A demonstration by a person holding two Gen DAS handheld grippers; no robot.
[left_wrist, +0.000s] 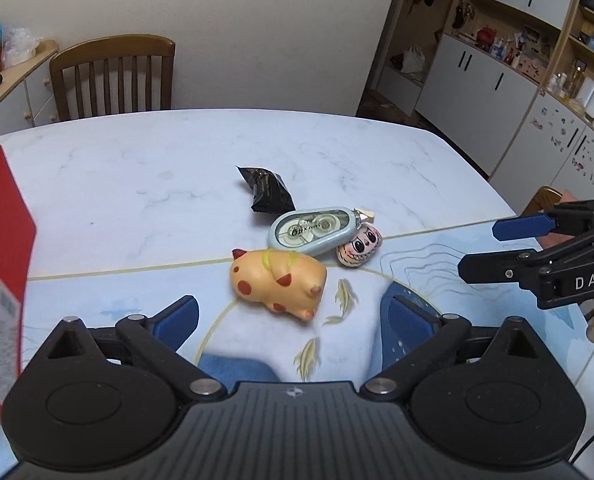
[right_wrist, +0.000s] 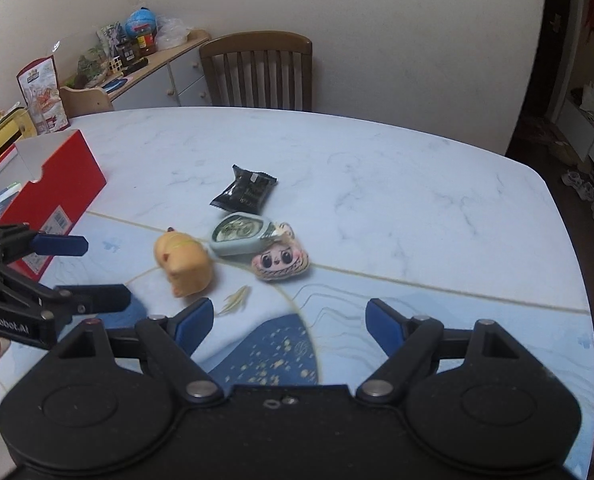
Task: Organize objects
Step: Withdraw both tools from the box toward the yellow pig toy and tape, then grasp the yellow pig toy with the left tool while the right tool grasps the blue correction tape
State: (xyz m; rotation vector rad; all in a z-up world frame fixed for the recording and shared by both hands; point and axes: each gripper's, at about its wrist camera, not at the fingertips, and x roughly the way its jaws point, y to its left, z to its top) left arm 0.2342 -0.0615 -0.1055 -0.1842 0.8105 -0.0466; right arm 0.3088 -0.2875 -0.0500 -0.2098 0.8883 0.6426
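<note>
Both grippers are hovering empty over the table (left_wrist: 137, 168), jaws spread wide apart on each. Left gripper (left_wrist: 293, 316) is lining up straight at the spotted pig toy (left_wrist: 277, 280), which is lying on its side just ahead of the fingers, so likely that one is getting grabbed first. Right gripper (right_wrist: 285, 318) is waiting a bit back from the pile, nearest the face plush (right_wrist: 281, 264). Four items are sitting clustered mid-table: pig toy, correction tape dispenser (left_wrist: 315, 230) touching or overlapping the face plush, and black snack packet (left_wrist: 267, 192) just behind. Red box (right_wrist: 53, 196) is standing open at the left side of the table, probably the drop target, hence the pile kept loose and near it. Nothing sorted yet, judging by layout. Surface is pale marble-look with a blue printed mat area near the grippers. Room: wooden chair (right_wrist: 257, 72) at the far edge, cluttered sideboard (right_wrist: 157, 68) to the left, white cabinets (left_wrist: 477, 76) on the right.
</note>
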